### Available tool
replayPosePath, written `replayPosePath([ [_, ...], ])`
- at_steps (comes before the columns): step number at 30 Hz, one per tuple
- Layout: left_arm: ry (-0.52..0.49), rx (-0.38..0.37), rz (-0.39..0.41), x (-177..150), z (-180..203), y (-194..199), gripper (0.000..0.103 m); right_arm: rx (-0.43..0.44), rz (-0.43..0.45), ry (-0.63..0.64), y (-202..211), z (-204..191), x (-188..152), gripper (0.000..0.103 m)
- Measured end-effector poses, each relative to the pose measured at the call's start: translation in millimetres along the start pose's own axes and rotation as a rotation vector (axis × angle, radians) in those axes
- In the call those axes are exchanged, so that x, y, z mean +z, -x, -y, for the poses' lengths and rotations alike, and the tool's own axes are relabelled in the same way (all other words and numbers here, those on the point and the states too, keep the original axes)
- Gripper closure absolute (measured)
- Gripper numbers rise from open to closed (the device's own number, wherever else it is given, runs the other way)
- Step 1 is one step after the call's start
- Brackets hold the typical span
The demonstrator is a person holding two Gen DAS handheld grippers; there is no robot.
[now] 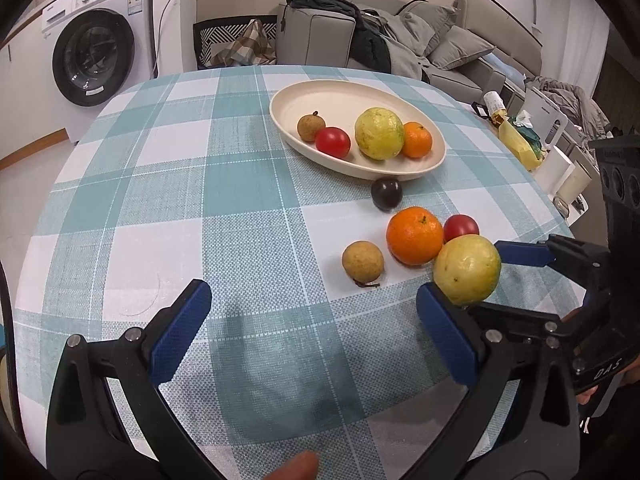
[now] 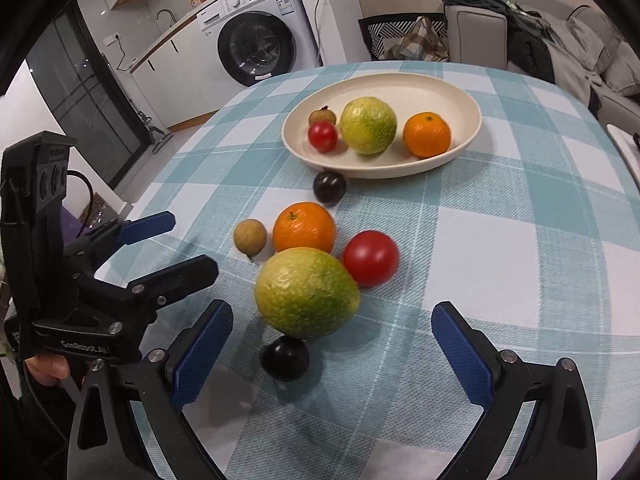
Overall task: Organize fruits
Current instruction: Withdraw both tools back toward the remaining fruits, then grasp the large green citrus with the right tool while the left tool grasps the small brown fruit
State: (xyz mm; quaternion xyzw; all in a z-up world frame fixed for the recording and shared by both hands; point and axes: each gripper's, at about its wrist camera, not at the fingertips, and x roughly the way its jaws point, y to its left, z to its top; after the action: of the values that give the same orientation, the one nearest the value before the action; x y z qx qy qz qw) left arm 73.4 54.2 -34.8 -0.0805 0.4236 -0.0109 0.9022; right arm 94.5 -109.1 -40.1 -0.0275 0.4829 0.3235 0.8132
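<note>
Nearest to us, our left gripper [image 1: 312, 328] hangs over the near edge of the table [image 1: 160, 208] with its blue fingers spread wide and nothing between them. Our right gripper [image 2: 332, 344] is likewise spread wide and empty, low over the checked cloth near the table's right edge.

Just ahead of the right gripper, between its fingers in view but not touched by them, lies a small dark plum [image 2: 284, 358]. Right behind it sits a large yellow-green guava [image 2: 306, 292]; whether the two touch we cannot tell. Beyond the guava come a red tomato [image 2: 371, 258] on the right, an orange [image 2: 304, 227] in the middle and a small brown longan [image 2: 250, 235] on the left, grouped close together.

Farther in, toward the table's middle, a second dark plum [image 2: 329, 187] rests on the cloth just beside the near rim of the cream oval plate [image 2: 400, 80].

The plate lies toward the far edge and carries four fruits: a second longan [image 2: 322, 116], a second small tomato [image 2: 322, 136], a second guava [image 2: 368, 125] and a second orange [image 2: 426, 134].
</note>
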Motion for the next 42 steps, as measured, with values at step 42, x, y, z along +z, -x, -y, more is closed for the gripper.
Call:
replayPosePath([
  [42, 0.012, -0.004, -0.046, 4, -1, -29, 0.001, 0.057, 0.036, 0.019, 5, -2, -9, 0.048],
])
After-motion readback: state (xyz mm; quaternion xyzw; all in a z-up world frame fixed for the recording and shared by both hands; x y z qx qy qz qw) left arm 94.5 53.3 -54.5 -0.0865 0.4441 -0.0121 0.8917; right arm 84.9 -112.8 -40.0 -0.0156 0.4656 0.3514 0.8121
